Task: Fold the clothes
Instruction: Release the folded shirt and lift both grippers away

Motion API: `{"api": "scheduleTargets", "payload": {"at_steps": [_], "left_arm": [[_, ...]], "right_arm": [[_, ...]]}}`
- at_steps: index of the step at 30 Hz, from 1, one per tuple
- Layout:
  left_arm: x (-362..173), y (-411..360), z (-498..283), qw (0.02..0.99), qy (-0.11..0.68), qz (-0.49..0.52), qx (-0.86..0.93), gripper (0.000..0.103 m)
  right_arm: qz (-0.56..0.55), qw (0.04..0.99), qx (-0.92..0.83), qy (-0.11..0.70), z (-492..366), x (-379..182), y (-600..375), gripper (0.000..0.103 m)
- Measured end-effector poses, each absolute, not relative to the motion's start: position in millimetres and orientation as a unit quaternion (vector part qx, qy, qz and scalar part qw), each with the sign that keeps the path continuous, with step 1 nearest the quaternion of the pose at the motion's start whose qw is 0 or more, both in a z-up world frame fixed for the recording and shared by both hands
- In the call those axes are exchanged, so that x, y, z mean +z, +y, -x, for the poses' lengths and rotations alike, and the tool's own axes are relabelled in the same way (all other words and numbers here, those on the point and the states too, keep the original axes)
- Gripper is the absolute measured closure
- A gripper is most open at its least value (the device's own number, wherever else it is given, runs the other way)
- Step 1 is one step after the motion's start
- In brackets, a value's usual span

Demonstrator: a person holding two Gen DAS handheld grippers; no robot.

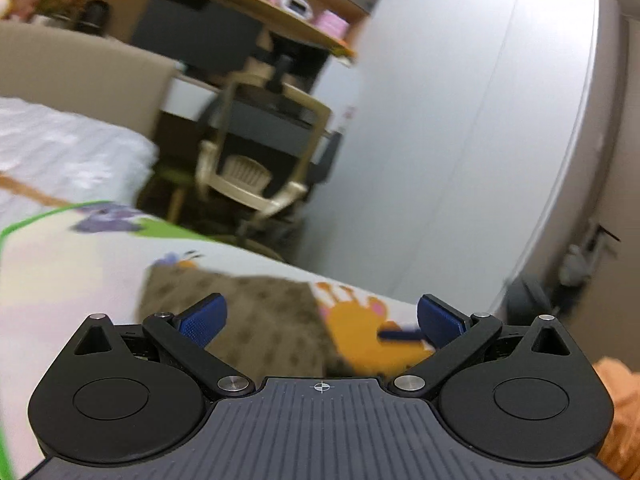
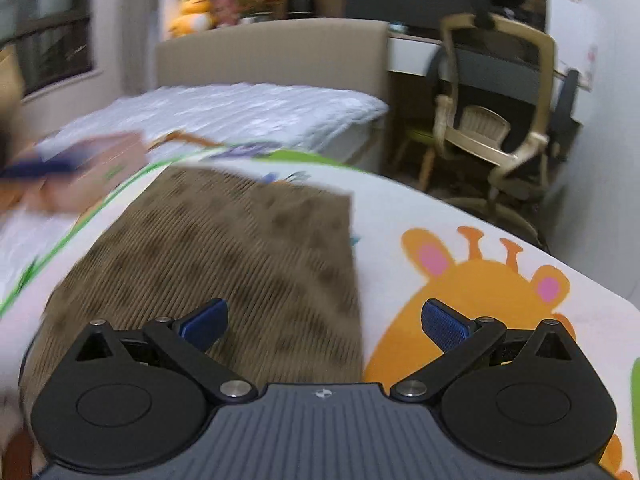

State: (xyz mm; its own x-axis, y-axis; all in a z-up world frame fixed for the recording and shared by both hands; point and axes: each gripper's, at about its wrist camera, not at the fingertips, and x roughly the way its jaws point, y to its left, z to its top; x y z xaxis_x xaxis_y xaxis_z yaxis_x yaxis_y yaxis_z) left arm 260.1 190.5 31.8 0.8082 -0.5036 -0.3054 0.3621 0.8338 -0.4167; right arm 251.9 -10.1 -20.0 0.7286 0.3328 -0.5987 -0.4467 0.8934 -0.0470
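2 grippers show here, each with its blue pads spread wide and nothing between them. Seen from the right wrist camera, the right gripper (image 2: 324, 322) hangs just above a brown ribbed garment (image 2: 224, 248) with darker spots, which lies flat on a white play mat (image 2: 400, 216) printed with an orange giraffe (image 2: 476, 292). The garment covers the left half of the mat in that view, its straight right edge running just beside the giraffe print; the gripper's left pad sits over the cloth, the right pad over the giraffe. Whether either pad touches the cloth cannot be told. The mat has a green border along its far edge and lies on a bed with a white quilted cover (image 2: 248, 108) and a beige headboard (image 2: 272, 52). At the left edge of that view, a blurred pink-and-blue shape hovers near the mat's far left corner; what it is cannot be told.

From the left wrist camera, the left gripper (image 1: 322, 322) points low across the mat (image 1: 72, 272), with the same garment (image 1: 256, 308) ahead of its pads and the giraffe (image 1: 360, 328) to the right of the cloth. A blurred dark blue object crosses just before its right pad. Orange fabric (image 1: 618, 412) shows at the lower right corner. Beyond the bed stand a beige desk chair (image 2: 492, 120) and a desk
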Motion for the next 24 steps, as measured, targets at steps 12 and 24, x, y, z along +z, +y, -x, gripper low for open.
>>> {"api": "scheduleTargets", "payload": {"at_steps": [12,24], "left_arm": [[15,184,-268,0.941,0.269,0.156,-0.132,0.000],[-6,111,-71,0.958,0.280,0.060,-0.020,0.000]], "right_arm": [[0.085,0.927,0.228,0.286,-196,-20,-48,0.000],[0.073,0.921,0.217,0.316,-99,-35,-95,0.000]]}}
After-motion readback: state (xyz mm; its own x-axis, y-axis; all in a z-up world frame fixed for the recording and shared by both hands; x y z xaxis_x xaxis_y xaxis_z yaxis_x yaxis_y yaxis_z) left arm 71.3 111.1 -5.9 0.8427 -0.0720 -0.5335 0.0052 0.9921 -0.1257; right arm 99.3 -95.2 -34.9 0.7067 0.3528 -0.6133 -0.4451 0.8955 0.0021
